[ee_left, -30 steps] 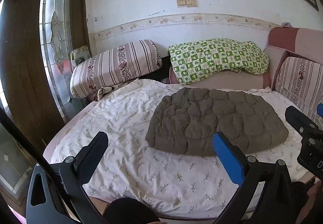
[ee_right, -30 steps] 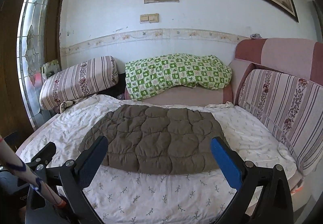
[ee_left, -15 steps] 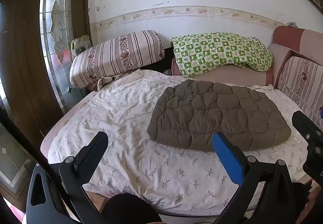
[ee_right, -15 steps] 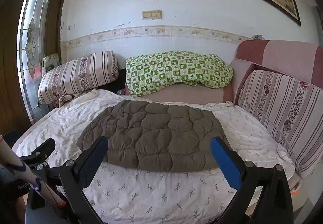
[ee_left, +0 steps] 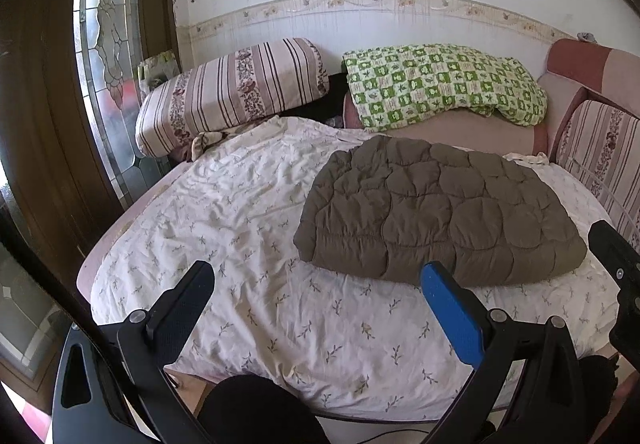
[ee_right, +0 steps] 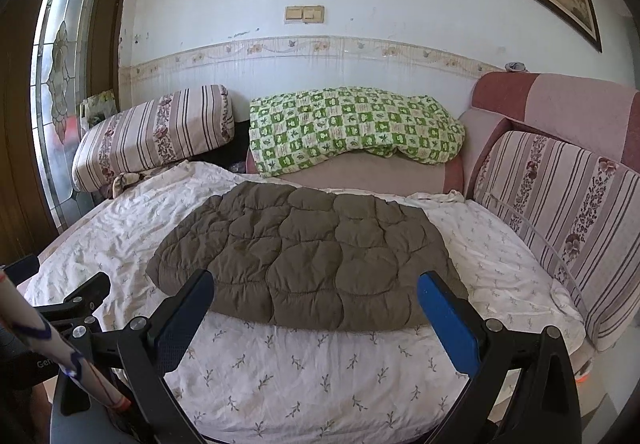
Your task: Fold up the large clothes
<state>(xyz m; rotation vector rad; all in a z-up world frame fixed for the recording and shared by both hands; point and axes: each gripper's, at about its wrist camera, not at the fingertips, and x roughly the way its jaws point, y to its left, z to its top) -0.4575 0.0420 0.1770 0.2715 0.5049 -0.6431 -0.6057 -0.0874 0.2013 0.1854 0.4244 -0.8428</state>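
Note:
A brown quilted padded garment lies flat in a folded rectangle on the bed's white floral sheet; it also shows in the right wrist view. My left gripper is open and empty, held back over the bed's near edge, short of the garment. My right gripper is open and empty, in front of the garment's near edge without touching it. The right gripper's tip shows at the right edge of the left wrist view; the left gripper shows at the lower left of the right wrist view.
A striped bolster and a green checked blanket lie at the head of the bed. A striped cushion and pink backrest stand on the right. A glass-panelled wooden door is on the left.
Both grippers have risen a little and tilted down, so the bed and garment sit lower and closer in view. The garment has not moved. Both stay open.

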